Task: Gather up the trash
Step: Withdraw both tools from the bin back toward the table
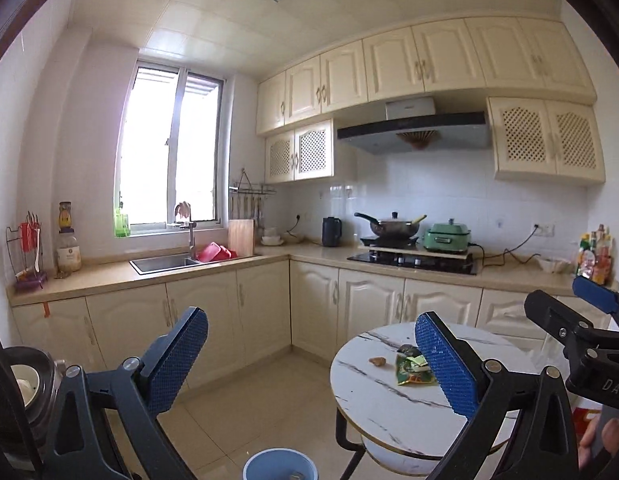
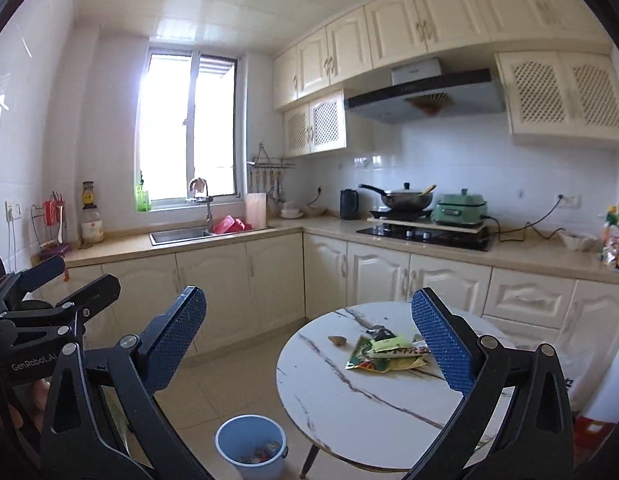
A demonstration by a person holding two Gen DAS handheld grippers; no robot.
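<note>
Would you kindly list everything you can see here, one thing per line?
table: one, white marble, round, front right
wrappers: a few, mostly green, piled on table
scrap: one, brown, on table left of wrappers
bucket: one, blue, on floor by table, bits inside
sink: one, steel, under window
wok: one, dark, on stove
cooker: one, green, right of wok
kettle: one, black, left of wok
left gripper: open, empty
right gripper: open, empty
</note>
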